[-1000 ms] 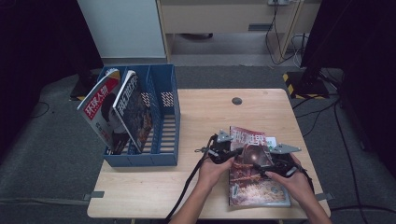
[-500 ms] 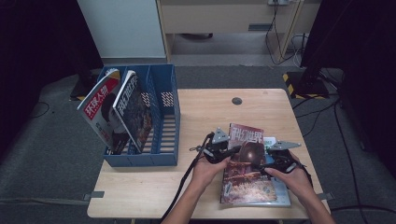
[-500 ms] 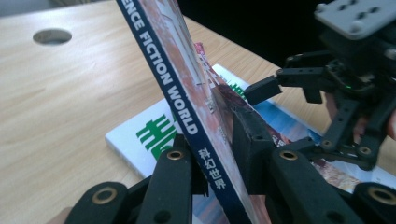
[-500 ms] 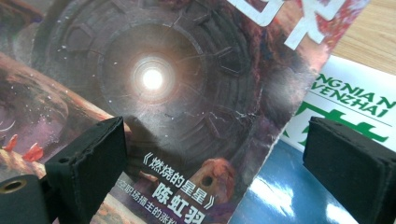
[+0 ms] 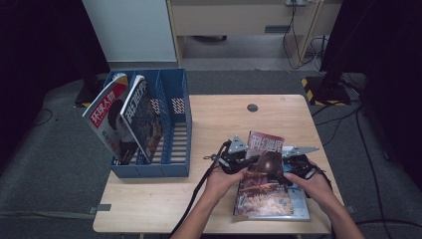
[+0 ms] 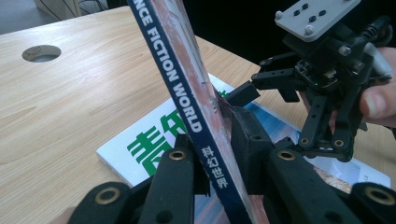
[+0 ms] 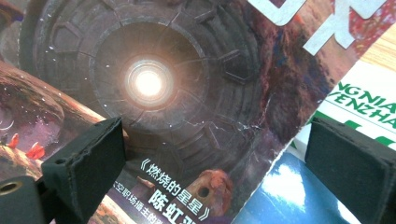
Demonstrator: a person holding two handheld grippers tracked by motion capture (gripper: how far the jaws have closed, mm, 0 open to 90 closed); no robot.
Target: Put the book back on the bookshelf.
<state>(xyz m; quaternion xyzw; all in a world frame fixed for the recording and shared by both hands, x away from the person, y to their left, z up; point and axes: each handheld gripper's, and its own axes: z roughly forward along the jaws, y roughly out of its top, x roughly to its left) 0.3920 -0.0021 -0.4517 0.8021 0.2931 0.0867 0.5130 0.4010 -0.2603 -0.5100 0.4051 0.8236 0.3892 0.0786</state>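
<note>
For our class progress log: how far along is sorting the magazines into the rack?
Done: two magazines stand in the blue rack. In hand: the left gripper clamps a third magazine's spine; the right gripper is open at its cover. Left: racking it, then the white magazine underneath.

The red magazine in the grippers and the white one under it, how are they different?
The red magazine is tilted up off the table, spine pinched by the left gripper; the white magazine lies flat on the table. The red one has a dark reddish cover with a glowing tunnel; the white one has green letters. The red one is held, the white one is not. Both are thin magazines.
</note>
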